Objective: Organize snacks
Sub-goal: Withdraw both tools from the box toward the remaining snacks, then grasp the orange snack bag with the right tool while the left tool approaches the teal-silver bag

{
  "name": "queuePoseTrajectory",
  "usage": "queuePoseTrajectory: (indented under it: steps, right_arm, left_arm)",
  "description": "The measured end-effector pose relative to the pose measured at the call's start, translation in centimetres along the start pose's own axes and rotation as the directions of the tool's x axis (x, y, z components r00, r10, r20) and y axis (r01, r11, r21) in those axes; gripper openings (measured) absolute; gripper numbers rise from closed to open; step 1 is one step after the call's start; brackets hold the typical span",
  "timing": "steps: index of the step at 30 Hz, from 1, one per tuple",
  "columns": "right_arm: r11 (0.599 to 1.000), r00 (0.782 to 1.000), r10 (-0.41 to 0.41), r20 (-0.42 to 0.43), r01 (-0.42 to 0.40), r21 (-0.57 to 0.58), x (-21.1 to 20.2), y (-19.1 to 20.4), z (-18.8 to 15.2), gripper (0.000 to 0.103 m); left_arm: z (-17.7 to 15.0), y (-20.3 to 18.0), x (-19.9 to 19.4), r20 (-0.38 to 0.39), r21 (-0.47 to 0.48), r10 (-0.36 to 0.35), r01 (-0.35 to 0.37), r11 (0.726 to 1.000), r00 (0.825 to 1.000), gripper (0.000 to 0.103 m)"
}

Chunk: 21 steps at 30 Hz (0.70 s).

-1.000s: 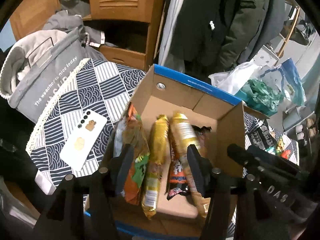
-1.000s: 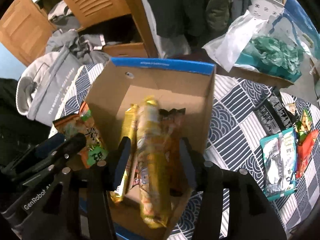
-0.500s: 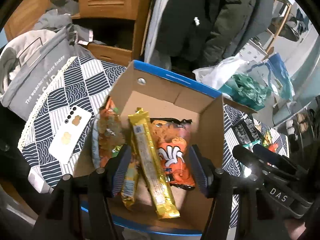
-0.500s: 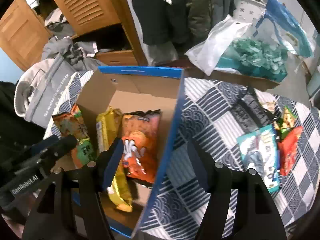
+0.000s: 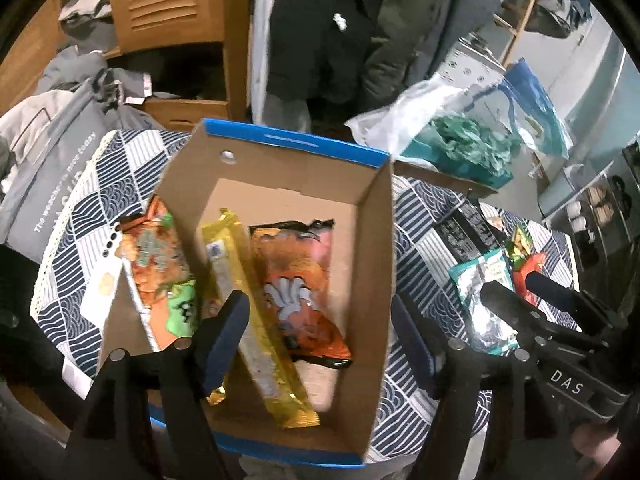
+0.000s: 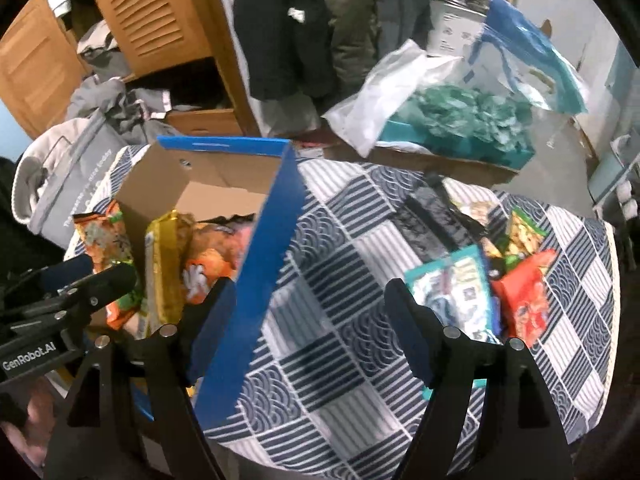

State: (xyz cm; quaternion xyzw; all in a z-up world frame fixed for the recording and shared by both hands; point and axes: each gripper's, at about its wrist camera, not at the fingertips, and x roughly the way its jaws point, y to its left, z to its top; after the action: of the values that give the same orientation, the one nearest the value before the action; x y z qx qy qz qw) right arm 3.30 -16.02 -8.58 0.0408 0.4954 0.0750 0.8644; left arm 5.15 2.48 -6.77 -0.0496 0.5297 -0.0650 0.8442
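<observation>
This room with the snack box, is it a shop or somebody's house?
Most likely somebody's house, a lived-in room: coats hang at the back, clothes are piled by a wooden cupboard, and the table has a patterned cloth.

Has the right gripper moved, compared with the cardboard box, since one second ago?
Yes. The right gripper, jaws opening and empty, has shifted rightward off the cardboard box, toward the snack packets on the tablecloth.

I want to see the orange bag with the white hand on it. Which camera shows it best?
The left wrist view. It looks straight down into the box, so the whole orange bag shows, lying flat beside the yellow bar. In the right wrist view the box wall hides most of it; only a bit peeks out.
</observation>
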Motion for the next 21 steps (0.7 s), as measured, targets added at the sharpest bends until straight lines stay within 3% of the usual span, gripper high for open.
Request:
queuePoseTrajectory:
  steps: [9,21]
  right_arm:
    - [0.997,0.999,-0.035,0.009,0.035,0.075,-1.1,-5.3,-1.2,0.077]
    - [0.988,0.995,-0.095,-0.004,0.095,0.119,-1.3,-11.9,-3.1,0.078]
  left_arm:
    - [-0.1,-4.6,0.8,-0.031,0.057,-0.029,0.031,0.998,0.999,0.078]
    - [-0.3,-10.9,3.0,-0.079,0.128,-0.01,0.02,0.992,0.997,0.082]
